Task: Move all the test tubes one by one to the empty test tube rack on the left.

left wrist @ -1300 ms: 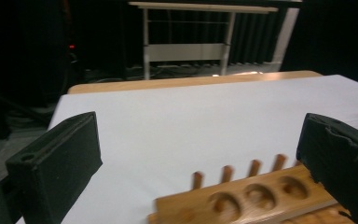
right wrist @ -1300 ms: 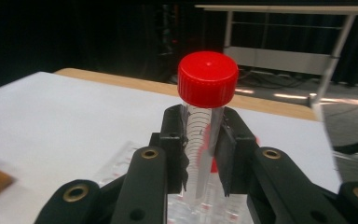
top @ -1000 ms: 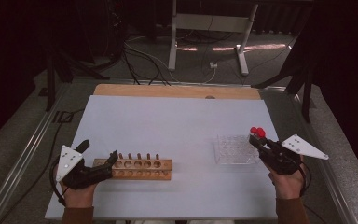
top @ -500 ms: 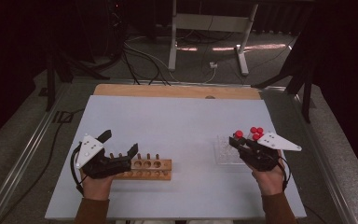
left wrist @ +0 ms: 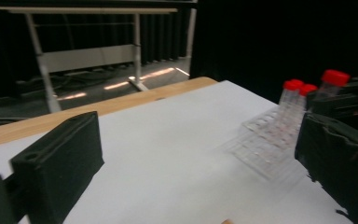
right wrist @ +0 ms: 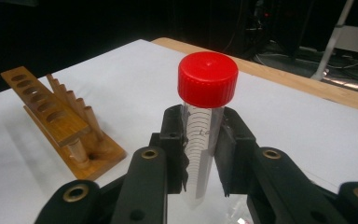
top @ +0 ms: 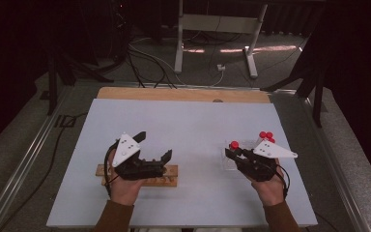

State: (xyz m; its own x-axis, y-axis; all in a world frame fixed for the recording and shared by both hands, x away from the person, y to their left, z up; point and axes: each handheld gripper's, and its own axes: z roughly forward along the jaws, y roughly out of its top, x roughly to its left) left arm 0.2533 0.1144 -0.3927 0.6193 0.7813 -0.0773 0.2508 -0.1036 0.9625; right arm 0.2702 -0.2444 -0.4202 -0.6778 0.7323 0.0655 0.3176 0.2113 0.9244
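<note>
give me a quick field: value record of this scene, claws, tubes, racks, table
left claw: open, above the wooden rack, holding nothing
right claw: shut on a tube, lifted over the clear rack
held tube: upright, red cap, clear body with marks
wooden rack: empty holes, pegs along one side, on the table's left
clear rack: on the right, two red-capped tubes standing in it
table: pale top, wooden strip at far edge

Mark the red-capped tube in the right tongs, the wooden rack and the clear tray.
red-capped tube (right wrist: 207, 79), right gripper view, on its red cap.
wooden rack (right wrist: 51, 123), right gripper view, on its top board.
clear tray (left wrist: 265, 151), left gripper view, on its gridded top.
</note>
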